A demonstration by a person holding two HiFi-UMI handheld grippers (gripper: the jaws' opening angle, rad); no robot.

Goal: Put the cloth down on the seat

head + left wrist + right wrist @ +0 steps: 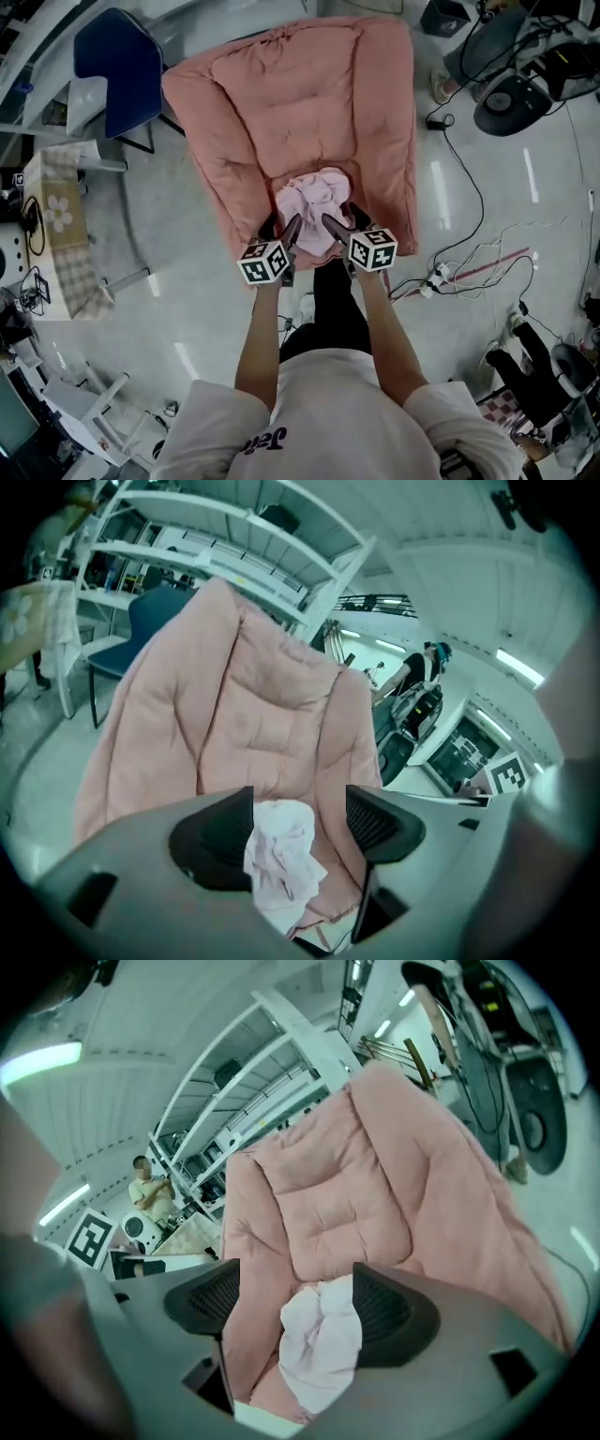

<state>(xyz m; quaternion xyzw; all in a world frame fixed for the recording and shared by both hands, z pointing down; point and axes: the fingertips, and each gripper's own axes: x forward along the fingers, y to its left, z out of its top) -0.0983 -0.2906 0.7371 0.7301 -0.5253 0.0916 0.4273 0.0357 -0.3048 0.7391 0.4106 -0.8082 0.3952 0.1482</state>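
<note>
Cloth (314, 202) crumpled on pink seat (281, 103), just ahead of left claw (279, 228) & right claw (346, 222), seen btw their jaws; both released, nothing gripped.

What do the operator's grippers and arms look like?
The left gripper and right gripper match: grey bodies, two black jaws with ribbed pads, and on each a white cube printed with black square markers. No cables show. The person wears a white short-sleeved T-shirt with dark lettering. The forearms are bare.
</note>
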